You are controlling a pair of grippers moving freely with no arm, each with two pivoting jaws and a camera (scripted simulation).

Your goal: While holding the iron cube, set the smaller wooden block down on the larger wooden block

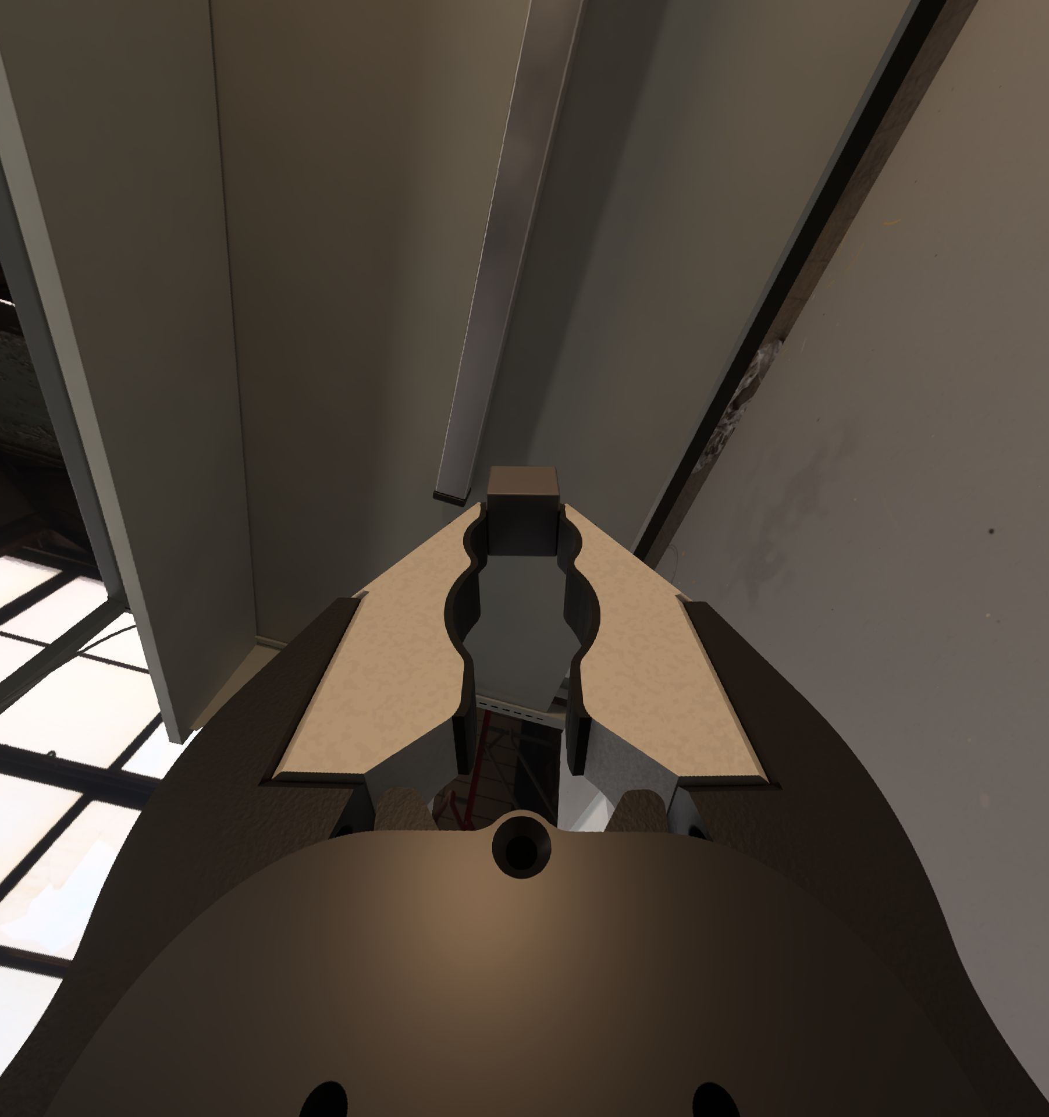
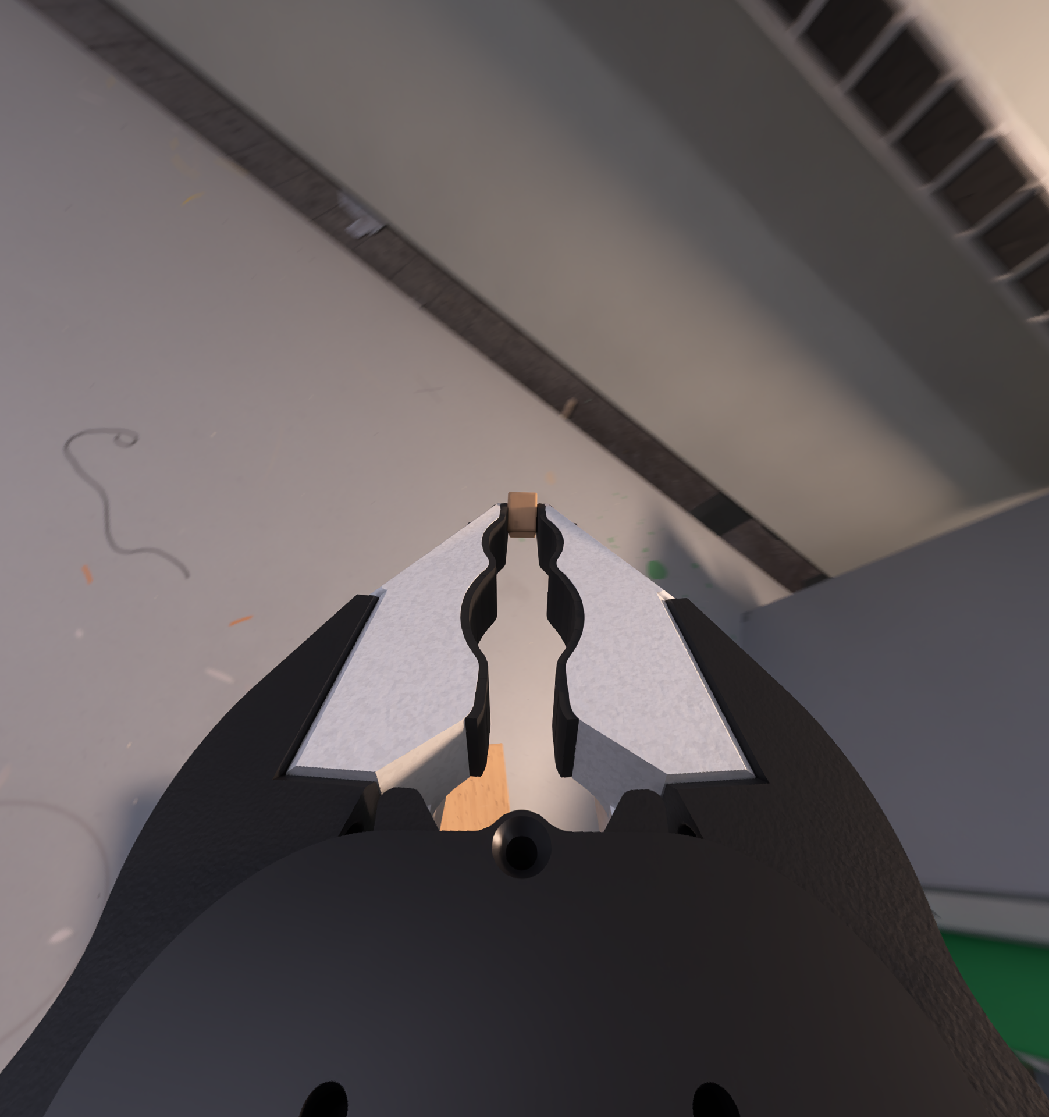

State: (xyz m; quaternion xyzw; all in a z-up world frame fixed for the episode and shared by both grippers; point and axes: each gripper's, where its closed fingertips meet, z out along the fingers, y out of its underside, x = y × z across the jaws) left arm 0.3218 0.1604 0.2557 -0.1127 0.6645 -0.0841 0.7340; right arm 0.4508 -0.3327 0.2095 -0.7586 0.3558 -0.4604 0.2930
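In the left wrist view my left gripper (image 1: 522, 520) is shut on the iron cube (image 1: 522, 514), a dark grey block pinched between the tan fingertips and held in the air. In the right wrist view my right gripper (image 2: 522, 520) is shut on the smaller wooden block (image 2: 522, 512), a tiny pale cube at the tips of the silver fingers. A strip of light wood (image 2: 476, 798), which may be the larger wooden block, shows low down between the finger bases, mostly hidden by the gripper body.
The left wrist view looks at grey panels and a metal bar (image 1: 497, 254), with a bright window (image 1: 32, 755) at lower left. The right wrist view shows a pale speckled surface (image 2: 147, 362), a dark strip (image 2: 449, 290), a grey box (image 2: 933, 695) and a green patch (image 2: 1005, 991).
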